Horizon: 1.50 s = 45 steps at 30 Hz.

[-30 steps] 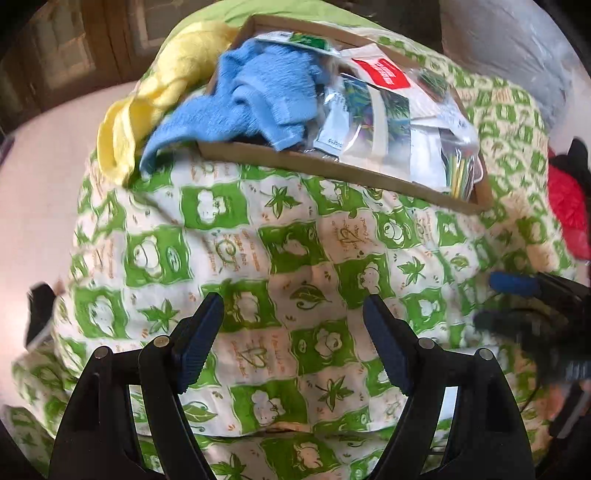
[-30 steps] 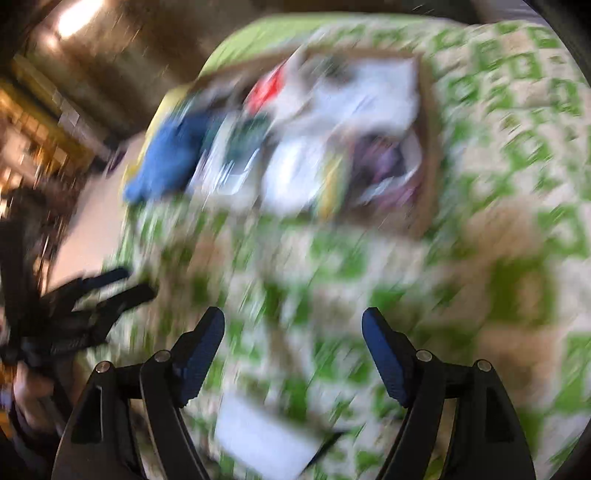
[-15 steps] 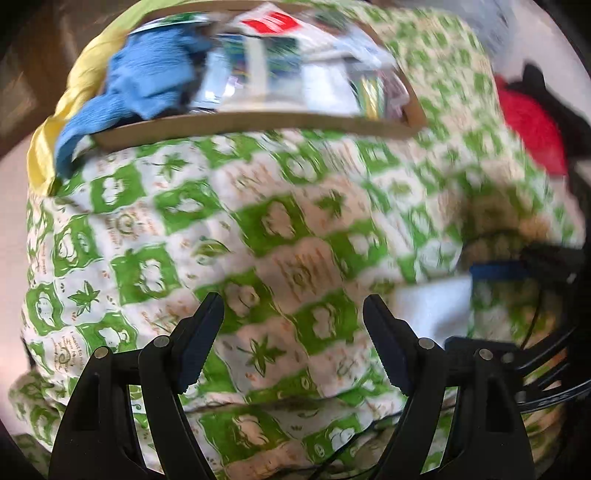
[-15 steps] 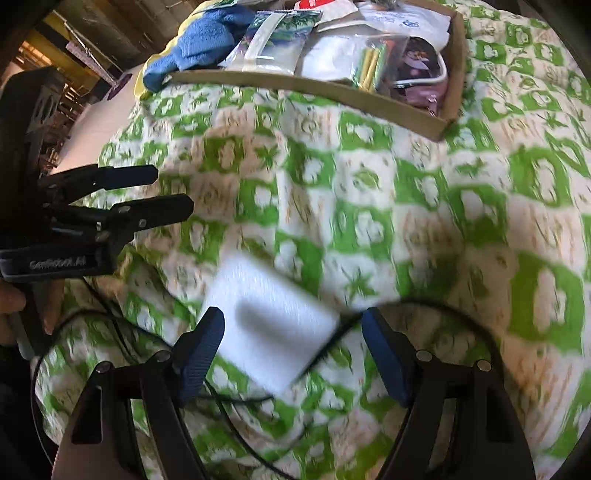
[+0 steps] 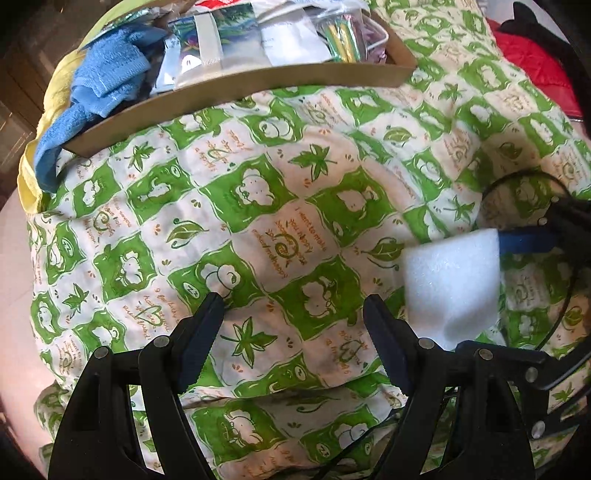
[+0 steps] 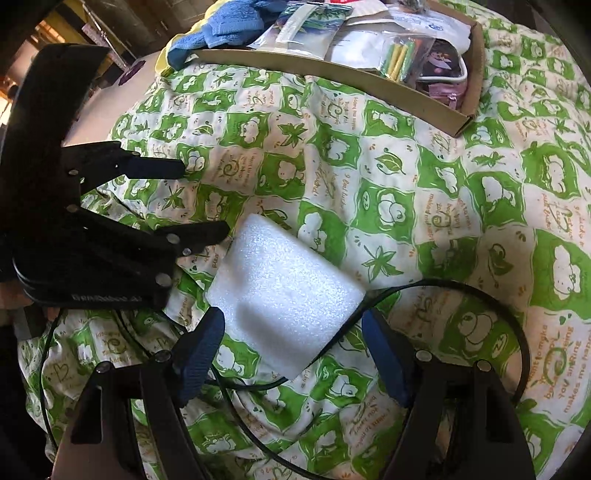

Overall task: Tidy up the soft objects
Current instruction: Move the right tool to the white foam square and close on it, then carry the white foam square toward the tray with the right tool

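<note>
Two grippers w/ us, both spread wide, neither holding a thing. Nearest in the right wrist view, our right gripper (image 6: pixel 293 354) hangs low over the quilt, jaws well apart, and the near end of the white foam block (image 6: pixel 284 291) sits between its fingertips, no pad touching it that we can see. Black cable (image 6: pixel 461 291) loops over the quilt by the block's right corner & passes under our right-hand finger. Foam lies flat on the green-and-white quilt (image 6: pixel 406 206), tilted diagonally. Just left of it, our left gripper (image 6: pixel 194 201) comes in from the side, also open, lower finger tip just beside the block's far-left corner; can't tell if it touches.

Left wrist view: left gripper (image 5: pixel 293 328) open over bare quilt (image 5: pixel 258 206), nothing between the pads. Foam block (image 5: pixel 452 280) off to the right, near our right-hand finger, w/ the right gripper's blue pad (image 5: pixel 526 242) at its far edge.

Further back, cardboard tray (image 6: pixel 332 75) rests on the quilt, well apart from the foam. Inside: clear plastic packets (image 6: pixel 310 31), a blue towel (image 6: pixel 229 26) spilling over the left end, a purple pouch (image 6: pixel 443 64) at the right end. Beyond, yellow cloth (image 5: pixel 55 107) under the towel, red fabric (image 5: pixel 535 70) far right.
</note>
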Each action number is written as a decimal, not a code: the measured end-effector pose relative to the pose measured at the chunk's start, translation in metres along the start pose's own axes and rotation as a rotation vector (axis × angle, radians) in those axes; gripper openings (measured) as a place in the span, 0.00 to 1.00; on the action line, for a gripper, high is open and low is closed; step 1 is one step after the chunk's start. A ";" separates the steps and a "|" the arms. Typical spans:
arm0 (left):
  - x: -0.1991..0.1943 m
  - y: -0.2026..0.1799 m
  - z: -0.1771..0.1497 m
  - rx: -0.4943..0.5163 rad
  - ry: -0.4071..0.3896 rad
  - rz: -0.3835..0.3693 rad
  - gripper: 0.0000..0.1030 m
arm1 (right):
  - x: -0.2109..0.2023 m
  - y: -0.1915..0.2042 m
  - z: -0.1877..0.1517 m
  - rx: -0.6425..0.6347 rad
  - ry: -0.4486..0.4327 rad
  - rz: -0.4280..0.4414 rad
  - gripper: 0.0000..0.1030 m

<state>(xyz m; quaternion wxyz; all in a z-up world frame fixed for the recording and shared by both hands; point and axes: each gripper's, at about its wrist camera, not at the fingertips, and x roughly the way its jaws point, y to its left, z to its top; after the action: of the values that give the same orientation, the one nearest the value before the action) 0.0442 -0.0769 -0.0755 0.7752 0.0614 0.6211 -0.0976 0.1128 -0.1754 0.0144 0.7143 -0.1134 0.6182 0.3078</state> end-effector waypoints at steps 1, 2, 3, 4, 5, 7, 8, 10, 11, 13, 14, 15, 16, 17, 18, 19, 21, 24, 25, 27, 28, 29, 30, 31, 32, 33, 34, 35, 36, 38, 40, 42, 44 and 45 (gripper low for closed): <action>0.001 -0.001 0.000 -0.004 0.006 0.003 0.77 | -0.001 0.001 0.000 -0.012 0.000 -0.003 0.75; 0.002 -0.001 0.000 -0.007 0.008 0.003 0.77 | 0.000 0.003 0.000 -0.021 0.001 -0.007 0.75; 0.002 -0.002 0.000 -0.013 0.010 0.001 0.77 | 0.002 0.006 0.000 -0.029 0.003 -0.011 0.75; 0.002 0.001 0.000 -0.016 0.011 -0.001 0.77 | 0.002 0.007 0.000 -0.036 0.004 -0.009 0.75; 0.003 0.010 -0.001 -0.018 0.012 -0.003 0.77 | 0.004 0.009 0.000 -0.043 0.006 -0.010 0.75; 0.003 0.015 -0.001 -0.018 0.016 -0.004 0.77 | 0.008 0.014 0.002 -0.054 0.006 -0.013 0.75; 0.003 0.015 -0.001 -0.018 0.016 -0.003 0.77 | 0.009 0.017 0.003 -0.067 0.003 -0.023 0.75; 0.000 0.018 -0.002 -0.019 0.017 -0.005 0.77 | 0.010 0.021 0.003 -0.087 -0.004 -0.034 0.75; 0.000 0.019 -0.001 -0.019 0.017 -0.005 0.77 | 0.010 0.022 0.003 -0.094 -0.006 -0.039 0.75; 0.000 0.016 -0.001 -0.018 0.017 -0.006 0.77 | 0.013 0.025 0.004 -0.106 -0.007 -0.059 0.75; 0.000 0.016 -0.001 -0.018 0.017 -0.006 0.77 | 0.013 0.025 0.004 -0.109 -0.009 -0.065 0.75; 0.001 0.014 -0.001 -0.019 0.017 -0.012 0.77 | 0.014 0.024 0.004 -0.113 -0.010 -0.071 0.75; 0.001 0.015 -0.001 -0.021 0.016 -0.020 0.77 | 0.017 0.026 0.004 -0.118 -0.015 -0.080 0.74; 0.002 0.015 -0.001 -0.021 0.015 -0.033 0.77 | 0.018 0.025 0.005 -0.118 -0.021 -0.080 0.74; 0.004 0.015 0.000 -0.021 0.014 -0.035 0.77 | 0.018 0.026 0.005 -0.115 -0.027 -0.078 0.72; 0.002 0.016 -0.002 -0.019 0.014 -0.036 0.77 | 0.014 0.023 0.001 -0.108 -0.036 -0.076 0.65; 0.003 0.015 -0.002 -0.023 0.014 -0.041 0.77 | 0.011 0.017 0.001 -0.081 -0.053 -0.060 0.60; -0.002 0.014 0.001 -0.029 0.001 -0.056 0.77 | 0.005 0.004 0.001 -0.038 -0.073 -0.024 0.51; -0.004 0.014 0.001 -0.033 -0.009 -0.073 0.76 | 0.005 0.003 0.001 -0.026 -0.078 -0.013 0.49; -0.011 0.013 0.001 -0.039 -0.015 -0.087 0.76 | 0.006 0.001 0.001 -0.015 -0.081 -0.008 0.49; -0.012 0.013 0.000 -0.038 -0.016 -0.090 0.76 | 0.005 -0.001 0.000 -0.011 -0.084 -0.004 0.48; -0.014 0.013 -0.001 -0.034 -0.018 -0.090 0.76 | 0.004 0.000 0.000 -0.009 -0.087 -0.003 0.47; -0.016 0.012 -0.003 -0.023 -0.026 -0.089 0.76 | 0.003 -0.002 0.000 -0.005 -0.089 -0.002 0.46; -0.020 0.009 -0.004 -0.001 -0.039 -0.079 0.77 | 0.003 -0.006 0.002 0.007 -0.090 0.008 0.44; -0.025 0.005 -0.006 0.020 -0.050 -0.072 0.76 | 0.003 -0.009 0.002 0.022 -0.087 0.018 0.44; -0.030 0.000 -0.007 0.046 -0.061 -0.078 0.77 | 0.004 -0.018 0.004 0.040 -0.083 0.030 0.44; -0.033 -0.007 -0.009 0.078 -0.072 -0.083 0.77 | 0.005 -0.024 0.005 0.065 -0.080 0.040 0.38; -0.035 -0.014 -0.011 0.108 -0.078 -0.078 0.77 | 0.006 -0.029 0.005 0.106 -0.087 0.052 0.37; -0.034 -0.019 -0.012 0.133 -0.076 -0.071 0.77 | 0.005 -0.034 0.008 0.127 -0.080 0.070 0.36; -0.027 -0.029 -0.013 0.177 -0.046 -0.053 0.77 | 0.005 -0.037 0.009 0.159 -0.071 0.093 0.35; -0.018 -0.038 -0.017 0.223 -0.005 -0.027 0.77 | 0.006 -0.040 0.012 0.173 -0.069 0.102 0.34; -0.019 -0.047 -0.021 0.262 -0.003 -0.053 0.77 | 0.008 -0.043 0.014 0.192 -0.070 0.115 0.34; -0.021 -0.054 -0.022 0.284 -0.009 -0.099 0.77 | 0.010 -0.051 0.017 0.220 -0.065 0.140 0.33; -0.020 -0.056 -0.022 0.290 -0.005 -0.116 0.77 | 0.010 -0.054 0.017 0.229 -0.063 0.149 0.33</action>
<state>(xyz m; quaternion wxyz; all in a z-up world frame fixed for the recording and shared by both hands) 0.0062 -0.1254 -0.0593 0.7529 0.1366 0.6009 -0.2313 0.1583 -0.2056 -0.0033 0.7166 0.0247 0.6334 0.2911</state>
